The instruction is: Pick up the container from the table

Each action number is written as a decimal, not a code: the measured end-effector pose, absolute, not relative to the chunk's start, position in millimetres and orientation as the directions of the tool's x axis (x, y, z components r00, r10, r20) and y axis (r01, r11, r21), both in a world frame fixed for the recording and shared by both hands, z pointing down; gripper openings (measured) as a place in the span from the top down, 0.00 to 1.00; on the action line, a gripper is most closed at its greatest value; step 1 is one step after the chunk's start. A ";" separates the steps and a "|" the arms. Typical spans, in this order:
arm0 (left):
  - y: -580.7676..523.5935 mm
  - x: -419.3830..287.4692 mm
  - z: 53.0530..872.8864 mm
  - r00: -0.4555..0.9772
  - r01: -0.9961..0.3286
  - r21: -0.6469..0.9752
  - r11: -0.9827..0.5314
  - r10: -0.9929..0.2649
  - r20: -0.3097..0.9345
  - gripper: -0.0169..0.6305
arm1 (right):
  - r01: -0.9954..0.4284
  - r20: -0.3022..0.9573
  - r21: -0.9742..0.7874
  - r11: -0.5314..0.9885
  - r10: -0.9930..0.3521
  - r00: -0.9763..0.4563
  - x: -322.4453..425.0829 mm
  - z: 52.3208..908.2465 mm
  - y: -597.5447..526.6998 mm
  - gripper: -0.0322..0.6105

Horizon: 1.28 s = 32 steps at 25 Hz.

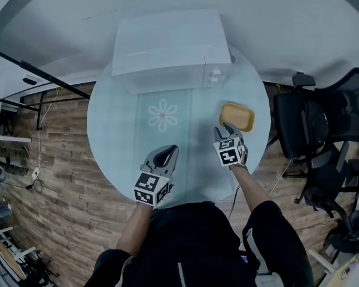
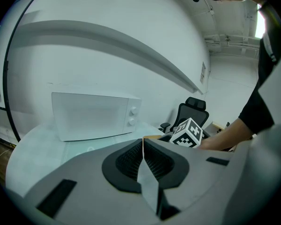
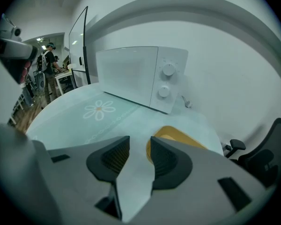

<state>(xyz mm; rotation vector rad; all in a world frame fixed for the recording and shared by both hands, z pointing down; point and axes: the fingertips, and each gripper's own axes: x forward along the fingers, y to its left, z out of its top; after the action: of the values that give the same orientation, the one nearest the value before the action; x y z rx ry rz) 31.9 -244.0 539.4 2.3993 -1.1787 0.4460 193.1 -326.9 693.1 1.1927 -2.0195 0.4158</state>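
Currently right hand-held gripper (image 3: 138,150) narrowly parted, empty, short of container (image 1: 237,116) near right edge of surface (image 1: 116,130); left hand-held gripper (image 2: 143,145) closed. Rim to be straddled.

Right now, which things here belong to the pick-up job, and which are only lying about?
Job: yellow container, right gripper (open, close to it), table.
Lying about: microwave, flower mat, office chair, left gripper (shut, idle).

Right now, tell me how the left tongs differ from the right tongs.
The left tongs are shut; the right tongs are open. The right tongs sit just short of the yellow container; the left tongs hang farther back, away from it. Both are empty, above the round table.
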 end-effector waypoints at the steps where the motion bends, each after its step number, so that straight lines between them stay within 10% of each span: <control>1: -244.7 30.7 540.2 0.585 -0.806 0.234 -0.544 -0.667 0.462 0.94 | -0.851 0.740 0.089 0.518 -0.606 -0.291 192.9 696.0 -328.5 0.74; 32: -251.7 7.3 567.4 0.532 -0.845 0.270 -0.461 -0.677 0.509 0.94 | -0.802 0.873 0.117 0.586 -0.445 -0.197 195.7 760.1 -360.5 0.75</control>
<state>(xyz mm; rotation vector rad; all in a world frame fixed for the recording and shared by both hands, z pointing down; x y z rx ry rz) 7.3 -251.7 567.4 2.2803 -1.2345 0.4553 195.7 -360.5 760.1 1.0136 -1.8334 0.4553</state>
